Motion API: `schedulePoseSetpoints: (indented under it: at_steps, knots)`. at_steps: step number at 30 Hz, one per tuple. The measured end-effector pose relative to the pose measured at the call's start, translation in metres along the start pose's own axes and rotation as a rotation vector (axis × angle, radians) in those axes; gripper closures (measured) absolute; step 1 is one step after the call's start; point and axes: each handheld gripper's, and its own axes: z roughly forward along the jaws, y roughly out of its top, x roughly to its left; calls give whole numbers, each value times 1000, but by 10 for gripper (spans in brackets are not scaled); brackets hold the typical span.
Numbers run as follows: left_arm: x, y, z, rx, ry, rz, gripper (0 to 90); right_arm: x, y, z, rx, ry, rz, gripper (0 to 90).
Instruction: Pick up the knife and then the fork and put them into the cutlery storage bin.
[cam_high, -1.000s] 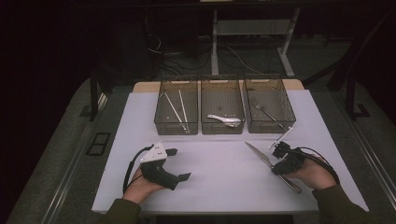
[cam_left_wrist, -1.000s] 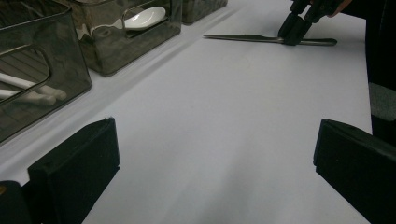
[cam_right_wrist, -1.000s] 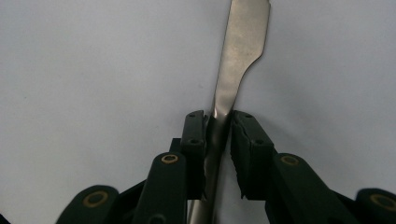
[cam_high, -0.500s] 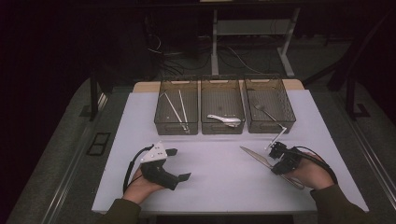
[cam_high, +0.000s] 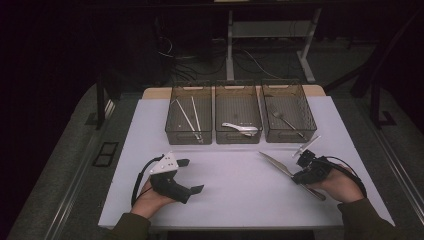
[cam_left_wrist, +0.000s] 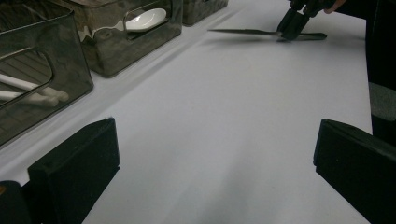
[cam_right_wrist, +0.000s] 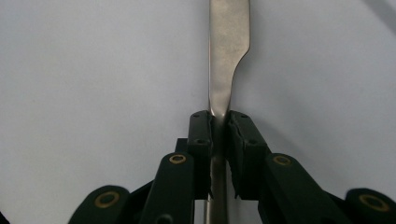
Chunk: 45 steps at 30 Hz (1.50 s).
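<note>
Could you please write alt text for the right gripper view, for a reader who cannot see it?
The right gripper is shut on a table knife, its two black jaws pinching the metal just below where the blade widens. The blade runs straight up and out of the top of the view, over a plain white table.

Bare white table (cam_high: 235, 190) lies open between the hands — three bins (cam_high: 239, 119) wall off the far side.
</note>
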Motion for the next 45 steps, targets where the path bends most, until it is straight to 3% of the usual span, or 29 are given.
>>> schedulePoseSetpoints:
  at_steps: [10,16,22,32,36,45]
  knots:
    - [0,0,0,-2,1,5,0,-11,-9,-17,-185,39,78,794]
    - [0,1,0,-1,0,7,0,-15,-12,-25,-285,69,97,795]
    - [0,1,0,-2,-2,8,0,-16,-14,-34,-375,69,115,798]
    - [0,0,1,2,-1,4,0,-22,-20,-46,-492,96,147,800]
    - [0,0,1,3,2,2,0,-26,-22,-51,-557,91,154,799]
    - [0,0,1,2,0,4,0,-31,-24,-59,-641,74,179,800]
